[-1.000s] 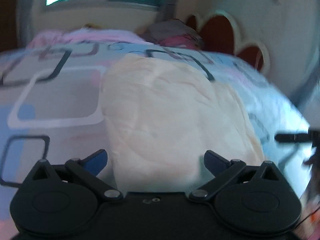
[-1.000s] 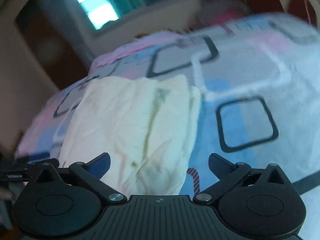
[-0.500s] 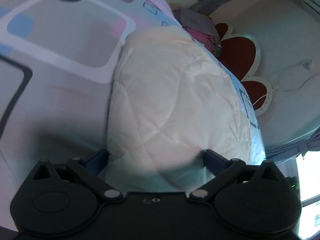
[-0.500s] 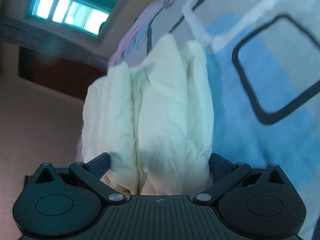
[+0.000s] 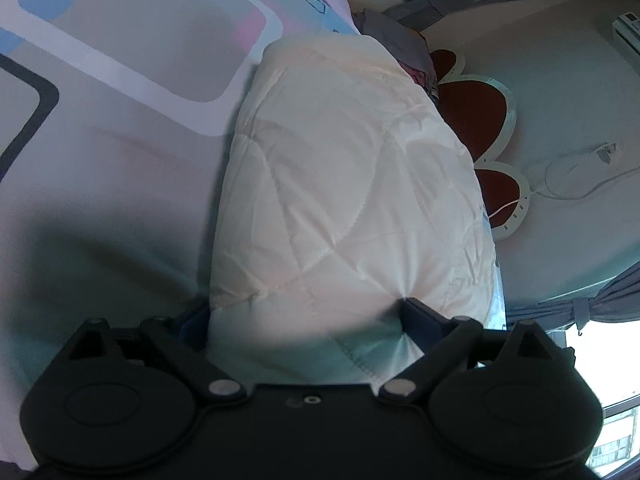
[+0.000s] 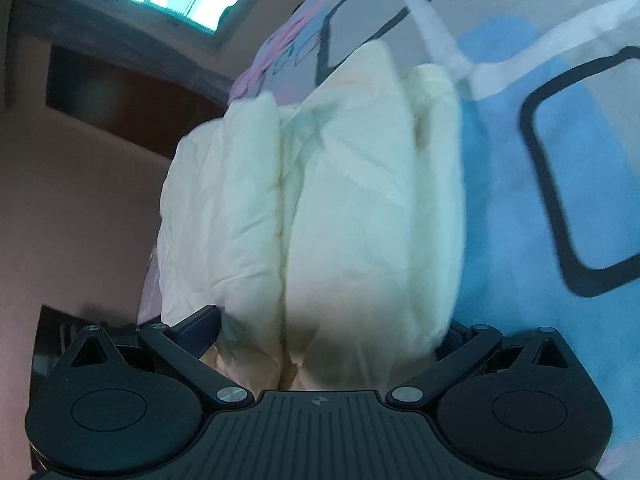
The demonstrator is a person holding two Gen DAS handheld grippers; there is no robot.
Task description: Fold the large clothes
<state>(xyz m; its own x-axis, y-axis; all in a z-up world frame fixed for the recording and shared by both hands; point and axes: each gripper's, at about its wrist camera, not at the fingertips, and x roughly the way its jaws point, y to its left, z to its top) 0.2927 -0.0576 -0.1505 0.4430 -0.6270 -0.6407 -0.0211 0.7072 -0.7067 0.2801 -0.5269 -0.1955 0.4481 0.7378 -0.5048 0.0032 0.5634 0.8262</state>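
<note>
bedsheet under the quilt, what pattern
Rounded squares, blue, pink and grey, on the bedsheet; left wrist view.

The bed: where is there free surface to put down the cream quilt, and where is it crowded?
In the left wrist view, bare patterned bedsheet lies left of the cream quilt. In the right wrist view, bare sheet lies right of it, around the black-outlined square. It is crowded toward the headboard, where a grey and pink pile lies.

cream quilted garment (image 5: 344,184) lies folded and bunched on the bed.
</note>
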